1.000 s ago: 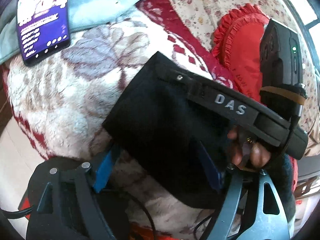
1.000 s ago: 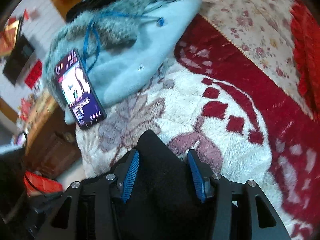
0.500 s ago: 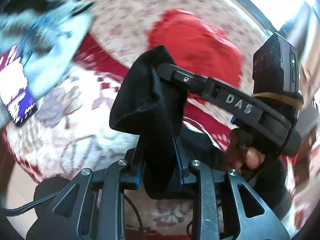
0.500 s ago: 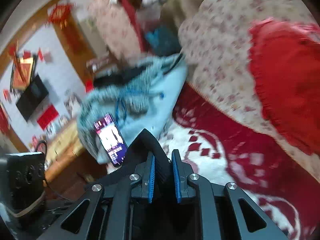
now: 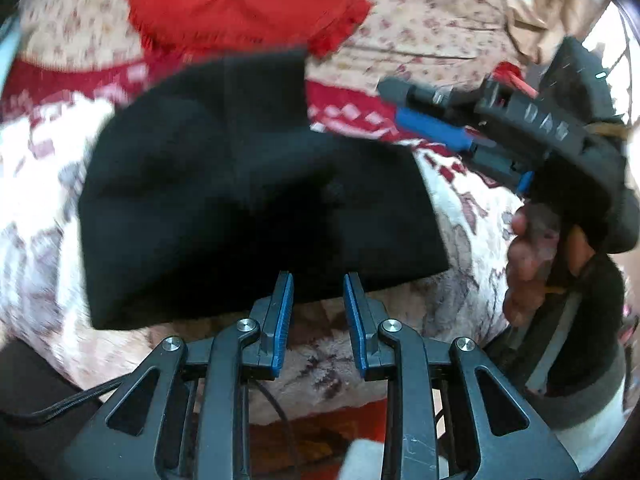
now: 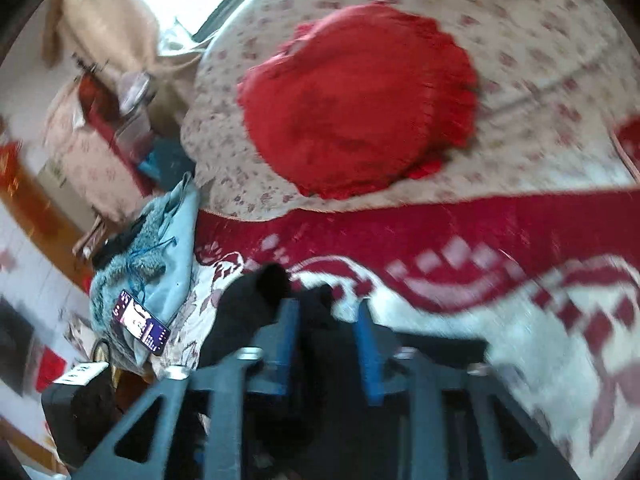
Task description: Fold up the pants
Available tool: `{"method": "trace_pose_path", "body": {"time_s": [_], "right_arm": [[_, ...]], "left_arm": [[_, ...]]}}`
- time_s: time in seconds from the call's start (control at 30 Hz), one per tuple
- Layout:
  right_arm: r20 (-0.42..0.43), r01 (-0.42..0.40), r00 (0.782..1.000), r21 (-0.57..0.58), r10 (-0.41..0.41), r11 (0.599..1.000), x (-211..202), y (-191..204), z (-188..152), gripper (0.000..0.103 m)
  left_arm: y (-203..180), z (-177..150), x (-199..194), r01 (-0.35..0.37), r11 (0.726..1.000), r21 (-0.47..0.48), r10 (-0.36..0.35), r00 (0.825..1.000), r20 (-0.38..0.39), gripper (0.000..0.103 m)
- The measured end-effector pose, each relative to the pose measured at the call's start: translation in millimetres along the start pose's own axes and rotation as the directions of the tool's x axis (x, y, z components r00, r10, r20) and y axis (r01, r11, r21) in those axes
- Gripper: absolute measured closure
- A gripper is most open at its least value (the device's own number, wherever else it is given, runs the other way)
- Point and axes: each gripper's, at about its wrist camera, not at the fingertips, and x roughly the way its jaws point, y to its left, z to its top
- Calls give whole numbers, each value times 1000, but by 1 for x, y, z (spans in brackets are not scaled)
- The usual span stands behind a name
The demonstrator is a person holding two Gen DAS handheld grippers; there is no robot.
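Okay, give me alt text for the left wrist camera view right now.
Folded black pants lie on a red-and-white patterned blanket, just past the open blue-padded left gripper. At right, a hand holds the right gripper above the blanket; a red cushion sits behind.

red cushion (image 6: 356,100), phone (image 6: 140,322) (screen lit), patterned blanket (image 6: 540,320)
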Motion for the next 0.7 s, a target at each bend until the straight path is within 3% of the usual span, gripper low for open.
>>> {"method": "trace_pose_path", "body": {"time_s": [0.1, 0.23, 0.33, 0.47, 0.53, 0.57, 0.7], "right_arm": [[-16, -53, 998, 16, 54, 998, -7, -1, -5, 57], [-63, -105, 992, 9, 106, 994, 12, 10, -9, 55], [-105, -107, 989, 15, 108, 994, 38, 14, -9, 55], [-173, -117, 978, 9, 116, 993, 72, 28, -11, 54], [-182, -97, 979, -35, 89, 995, 80, 38, -15, 68], [-178, -90, 981, -54, 79, 994, 82, 43, -16, 81], [-131, -89, 989, -138, 71, 986, 65, 63, -16, 93]], "left_arm": [[-3, 4, -29, -59, 997, 50, 55, 995, 79, 78], [18, 10, -53, -147, 989, 4, 145, 977, 154, 78], [47, 10, -49, -223, 973, -62, 229, 963, 141, 78], [78, 8, -30, -254, 959, -129, 266, 960, 89, 78], [82, 1, -25, -251, 957, -144, 264, 961, 79, 78], [83, -1, -25, -251, 956, -152, 266, 961, 81, 78], [86, 4, -34, -237, 958, -164, 253, 963, 89, 78]]}}
